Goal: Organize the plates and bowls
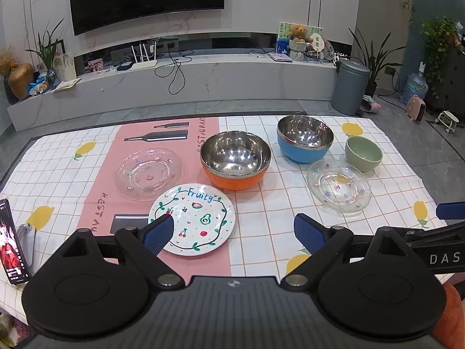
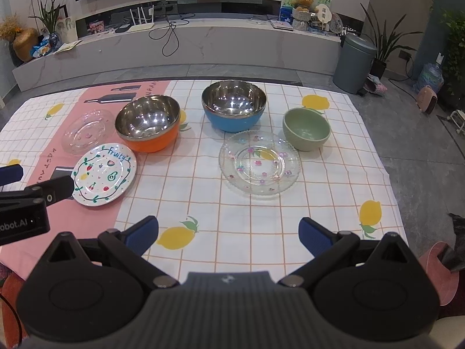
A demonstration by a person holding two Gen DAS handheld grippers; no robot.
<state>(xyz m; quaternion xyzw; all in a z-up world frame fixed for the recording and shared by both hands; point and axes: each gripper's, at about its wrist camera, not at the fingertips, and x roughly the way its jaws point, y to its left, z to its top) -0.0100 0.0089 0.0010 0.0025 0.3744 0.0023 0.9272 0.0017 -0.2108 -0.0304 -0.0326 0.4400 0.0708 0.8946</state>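
Observation:
On the checked tablecloth lie a white "Fruity" plate, a clear glass plate behind it, and a flowered glass plate on the right. An orange steel-lined bowl, a blue steel-lined bowl and a small green bowl stand upright. My left gripper is open, its left pad over the near edge of the Fruity plate. My right gripper is open above bare cloth, short of the flowered plate.
A phone leans at the table's near left edge. Beyond the table are grey floor, a TV bench and a grey bin. The left gripper's body shows at the left of the right wrist view.

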